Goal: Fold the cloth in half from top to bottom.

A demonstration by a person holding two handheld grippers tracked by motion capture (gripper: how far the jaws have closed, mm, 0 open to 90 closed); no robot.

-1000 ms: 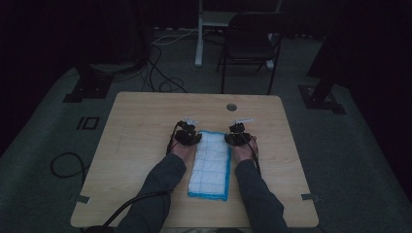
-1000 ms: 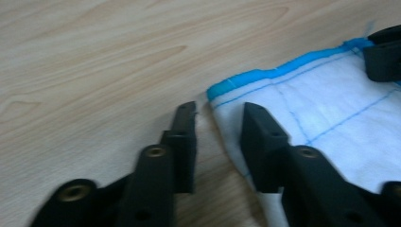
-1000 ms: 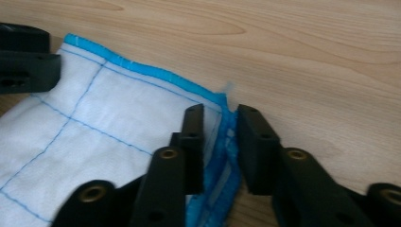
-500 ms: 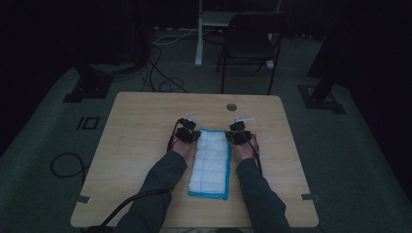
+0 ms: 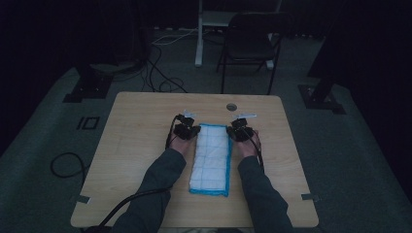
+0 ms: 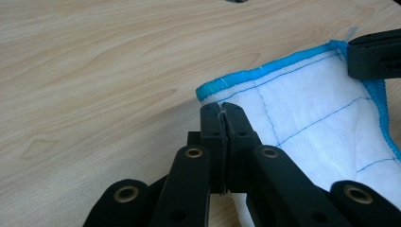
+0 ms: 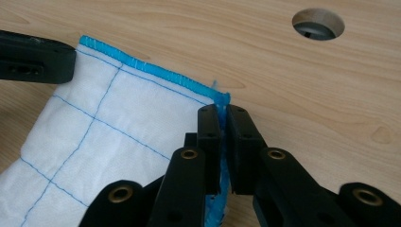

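cloth (image 5: 210, 158) mid-table, long axis 12-to-6 | my left gripper (image 6: 222, 113) clamped on its far-left corner; jaws just closed | my right gripper (image 7: 220, 111) clamped on far-right corner; likewise | both equally near; cloth trails toward 6 from each

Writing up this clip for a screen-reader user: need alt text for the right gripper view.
The right gripper is shut on the far corner of a white quilted cloth with a bright blue stitched edge, lying on a light wooden table. The left gripper reaches the cloth's other far corner at the picture's left, and a round hole in the table shows at upper right.
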